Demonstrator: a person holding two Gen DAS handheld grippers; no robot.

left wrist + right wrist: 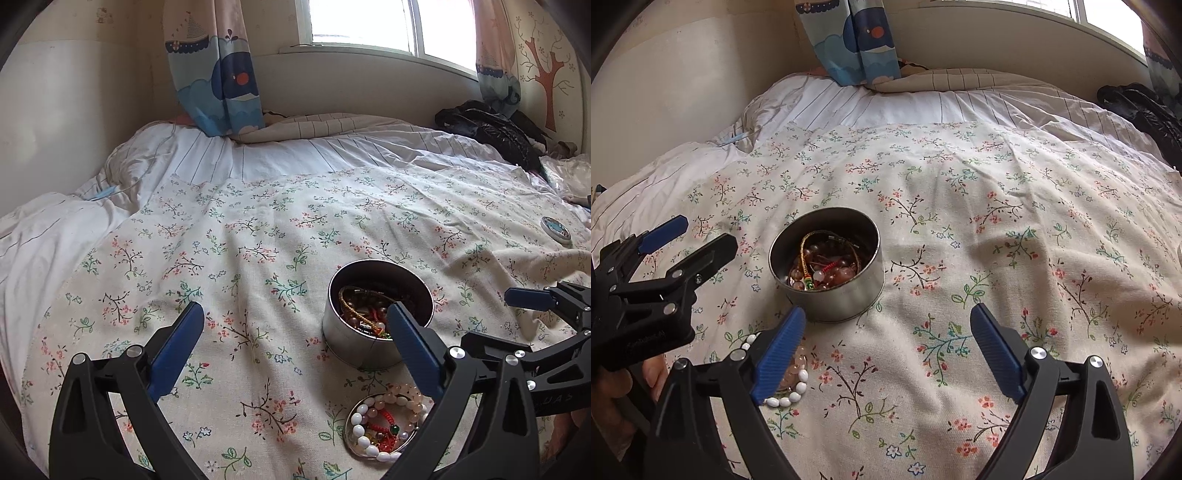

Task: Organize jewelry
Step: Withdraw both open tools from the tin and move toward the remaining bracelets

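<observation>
A round metal tin [351, 343] [842, 306] stands open on the flowered sheet, and a tangle of bead bracelets [364, 310] [820, 273] lies inside it. Just in front of it, a shallow metal dish [347, 435] holds white, pink and red bead bracelets [391, 406] [792, 397]. My left gripper [295, 314] [707, 230] is open and empty, its right finger in front of the tin's near rim. My right gripper [886, 317] [487, 317] is open too, with nothing between its fingers; its left finger hides part of the dish.
A small round lid with a blue picture [555, 228] lies far right on the sheet. A black jacket [491, 129] sits at the back right under the window. Behind are a white striped duvet [258, 155] and a curtain [218, 88]. A hand [613, 398] holds the left gripper.
</observation>
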